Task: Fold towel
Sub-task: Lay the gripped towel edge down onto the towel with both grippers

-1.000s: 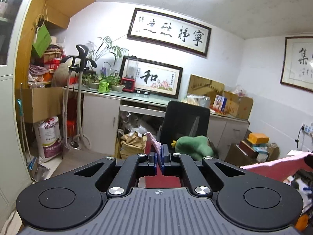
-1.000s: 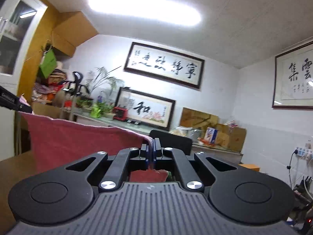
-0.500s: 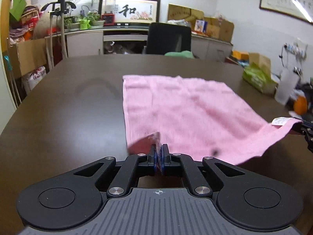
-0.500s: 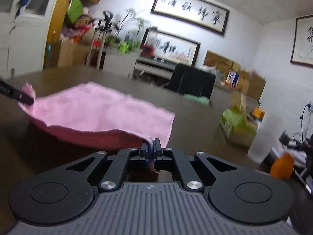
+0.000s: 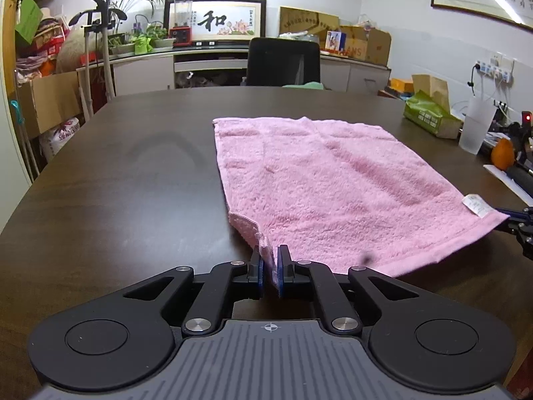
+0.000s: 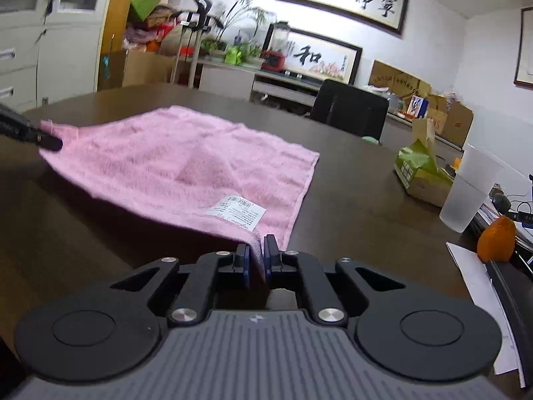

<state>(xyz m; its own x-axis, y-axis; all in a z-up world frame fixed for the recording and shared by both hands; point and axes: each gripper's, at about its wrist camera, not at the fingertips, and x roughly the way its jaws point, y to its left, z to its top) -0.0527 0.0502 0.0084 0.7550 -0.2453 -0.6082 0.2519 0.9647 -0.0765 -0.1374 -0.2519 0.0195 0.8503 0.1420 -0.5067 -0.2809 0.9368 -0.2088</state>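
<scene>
A pink towel (image 5: 333,183) lies spread flat on the dark wooden table (image 5: 116,183), its near edge still slightly raised. My left gripper (image 5: 269,266) is low at the towel's near left corner. Its jaws are opening, and the corner hangs loosely in the gap between the pads. My right gripper (image 6: 256,260) is at the near right corner of the towel (image 6: 173,166), beside the white label (image 6: 236,213). Its jaws are opening too, with the corner slack between them. Each view shows the other gripper's tip at the far corner.
To the right of the towel stand a green tissue pack (image 5: 429,113), a frosted plastic cup (image 5: 476,130) and an orange (image 5: 503,155). Papers (image 6: 483,283) lie at the right edge. A black chair (image 5: 283,63) stands behind the table's far side.
Both grippers came down from high in the air, laying the hanging towel flat on the table. Their jaws, shut on the corners before, now show a gap.
</scene>
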